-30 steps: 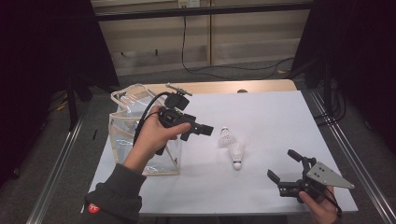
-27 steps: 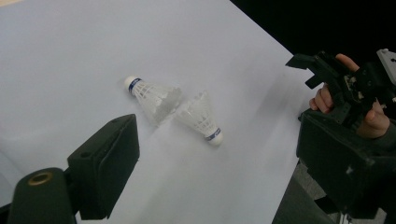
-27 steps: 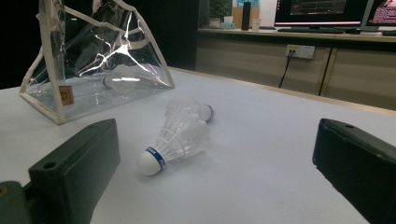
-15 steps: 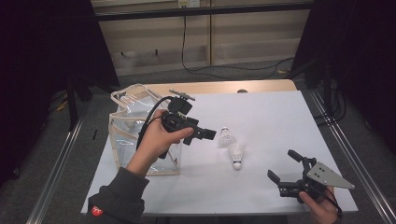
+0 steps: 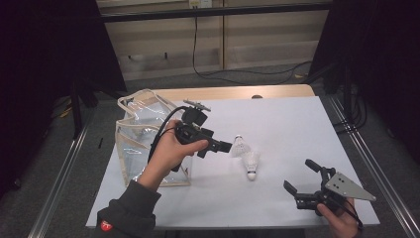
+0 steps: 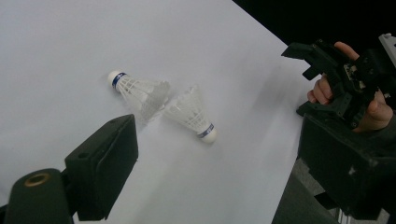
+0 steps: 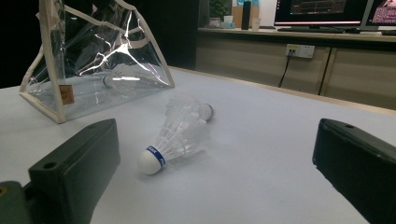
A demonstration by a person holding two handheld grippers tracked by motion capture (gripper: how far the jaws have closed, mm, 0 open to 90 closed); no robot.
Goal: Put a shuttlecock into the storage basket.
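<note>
Two shuttlecocks lie on the white table near its middle, feather skirts touching, cork ends pointing apart. The far shuttlecock [image 5: 239,147] sits just right of the left gripper [image 5: 225,147], whose jaws are wide and empty, seen either side of the pair in the left gripper view. The near shuttlecock [image 5: 251,163] has its cork toward the near edge. A clear bag [image 5: 143,144] stands at the left of the table, mouth up, with something white, likely another shuttlecock, inside as seen in the right gripper view. The right gripper [image 5: 299,178] is held low at the near right, jaws wide, nothing between them, well apart from the shuttlecocks.

Step in hand is judged to be a pick of the far shuttlecock for the bag. The cork end or the base of the skirt is best straddled, not the feather rim, which would crush or slip. The jaws should be lowered level with the table and closed gently. The skirts touch, so the neighbour may be dragged along; the approach is best made from the side away from it.
</note>
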